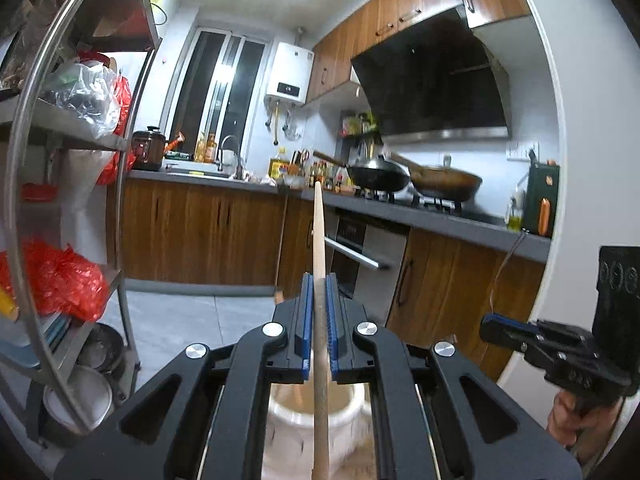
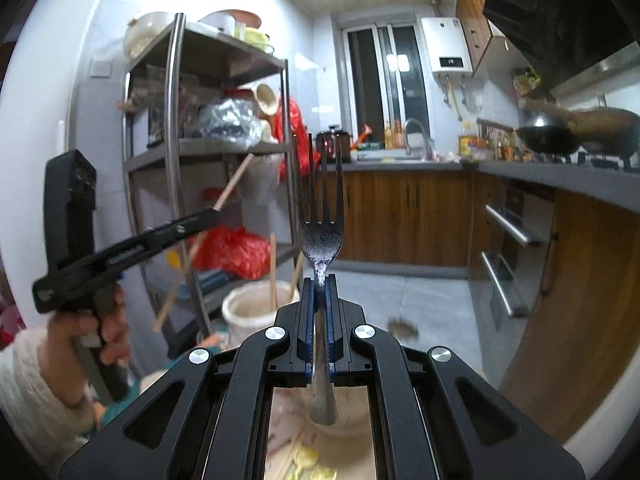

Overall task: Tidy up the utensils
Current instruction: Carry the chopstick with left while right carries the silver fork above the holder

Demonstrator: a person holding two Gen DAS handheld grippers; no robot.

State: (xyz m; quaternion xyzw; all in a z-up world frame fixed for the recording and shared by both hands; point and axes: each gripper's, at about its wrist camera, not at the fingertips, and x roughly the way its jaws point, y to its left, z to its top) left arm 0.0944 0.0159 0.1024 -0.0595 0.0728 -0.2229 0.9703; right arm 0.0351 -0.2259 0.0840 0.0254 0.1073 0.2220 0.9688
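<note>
Left claw (image 1: 319,280): blue pads pressed tight on a wooden chopstick (image 1: 319,240), which runs straight out ahead, its tip up at the level of the kitchen table (image 1: 440,222) edge.
Right claw (image 2: 319,284): pinching a dark speckled fork (image 2: 321,236) by the neck, tines up, handle running back beneath the camera.
Utensil pot (image 2: 256,304): white and round, low down just beside the metal shelf rack (image 2: 208,148), two more wooden sticks leaning inside; from the left wrist it sits right under the claw.
Person's hand (image 2: 86,332): in a pale fuzzy sleeve, wrapped round the left gripper's handle.
Writing: embossed round characters on the black block at the right edge of the left-wrist view, too blurred to read; a white water heater (image 1: 289,74) on the far wall shows a dark display, unreadable.
Edges: the rack's curved steel post crowds the left; the table edge and oven handles (image 2: 512,224) line the right.
Open room: grey tiled floor (image 1: 192,320) lies open between rack and cabinets, ahead of both claws.
</note>
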